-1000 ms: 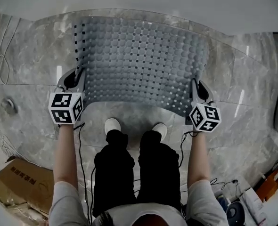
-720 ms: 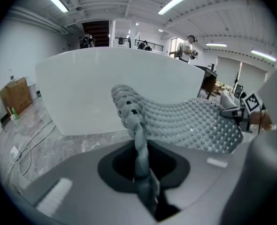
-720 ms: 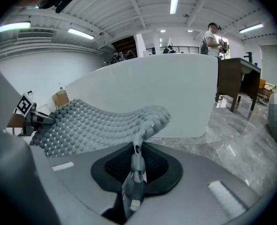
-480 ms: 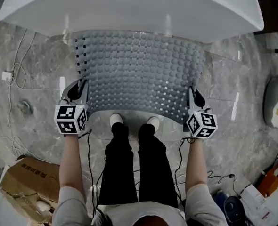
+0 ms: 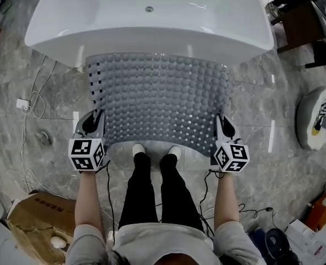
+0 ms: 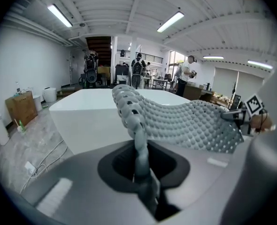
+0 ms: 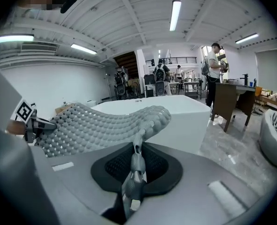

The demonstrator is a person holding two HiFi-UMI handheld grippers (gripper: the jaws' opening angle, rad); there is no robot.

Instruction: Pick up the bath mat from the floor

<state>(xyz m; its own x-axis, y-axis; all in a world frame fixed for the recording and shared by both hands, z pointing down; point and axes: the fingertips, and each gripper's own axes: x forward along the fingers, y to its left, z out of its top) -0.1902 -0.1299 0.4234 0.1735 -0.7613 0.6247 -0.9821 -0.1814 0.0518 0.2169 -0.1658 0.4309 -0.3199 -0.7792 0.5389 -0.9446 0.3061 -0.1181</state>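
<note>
The grey bubble-textured bath mat (image 5: 160,95) hangs in the air, spread between both grippers in front of the person. My left gripper (image 5: 95,116) is shut on the mat's near left corner, and the mat's edge (image 6: 137,139) runs up from between its jaws. My right gripper (image 5: 220,120) is shut on the near right corner, where the mat's edge (image 7: 137,161) sits pinched between the jaws. The mat's far edge reaches the rim of the white bathtub (image 5: 152,15). The mat sags a little in the middle.
The white bathtub (image 6: 89,111) stands straight ahead on the grey marble floor (image 5: 36,109). A cardboard box (image 5: 33,225) lies at lower left, cables (image 5: 30,101) trail on the left floor, and a round white basket (image 5: 315,117) sits at right. People stand in the far background.
The mat is held higher and closer to the bathtub, which has come fully into the head view. Both grippers kept their grip and their spacing.
</note>
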